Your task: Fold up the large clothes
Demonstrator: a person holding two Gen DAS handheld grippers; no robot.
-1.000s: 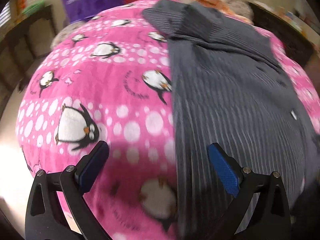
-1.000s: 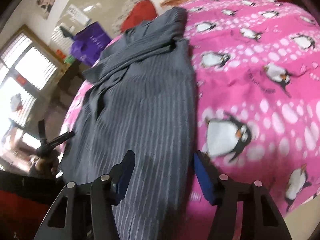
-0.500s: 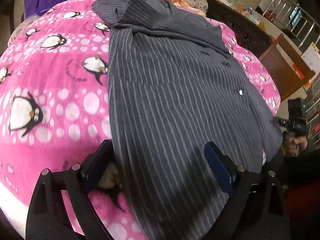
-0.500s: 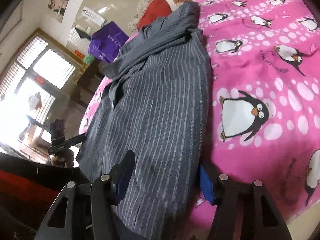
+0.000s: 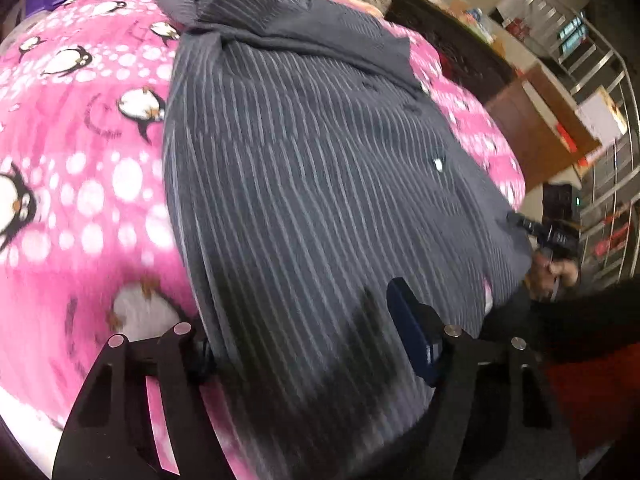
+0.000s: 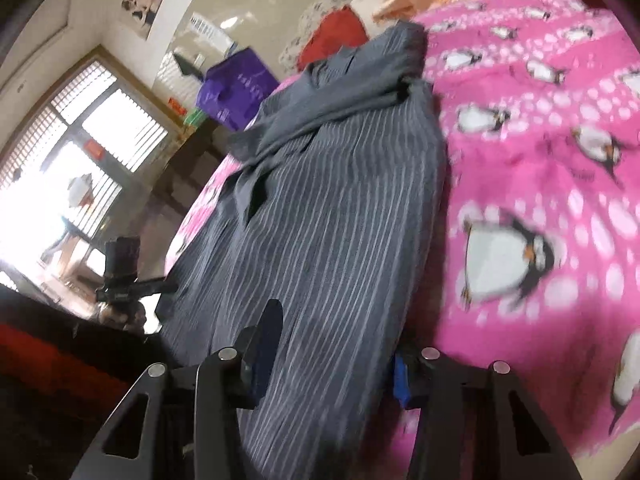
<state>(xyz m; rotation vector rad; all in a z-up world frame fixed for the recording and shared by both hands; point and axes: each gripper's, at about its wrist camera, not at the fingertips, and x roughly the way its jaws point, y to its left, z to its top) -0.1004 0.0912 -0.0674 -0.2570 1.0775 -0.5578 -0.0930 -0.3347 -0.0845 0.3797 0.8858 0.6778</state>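
- Your left tongs (image 5: 304,332) point down at the near hem of the grey striped shirt (image 5: 304,168). One finger is tucked under the shirt's left edge, against the pink penguin blanket (image 5: 80,184), while the blue-padded finger (image 5: 408,332) rests on top of the cloth. The jaws are closing with the hem corner between them; whether the pads already press on the fabric cannot be told, since the lower one is hidden.
- Your right tongs (image 6: 336,344) straddle the opposite hem corner of the shirt (image 6: 340,216) in the same way. The dark finger (image 6: 268,332) lies on the stripes and the blue pad (image 6: 400,376) peeks from under the edge beside the blanket (image 6: 540,160). These jaws are also closing around the cloth, and a firm pinch is not yet clear.
- The shirt lies flat and lengthwise, stretching away from both tongs, with its collar end and a sleeve folded across the far part (a likely sign that the sides are already turned in).
- One finger below and one above at each corner probably serves to catch all the hem layers at once, so the bottom edge can rise evenly.
- Judged next step: lift both corners together and carry the hem toward the collar to halve the shirt.
- Each camera shows the other tool at the frame's outer edge, beyond the hem (they stand well apart, one per corner).
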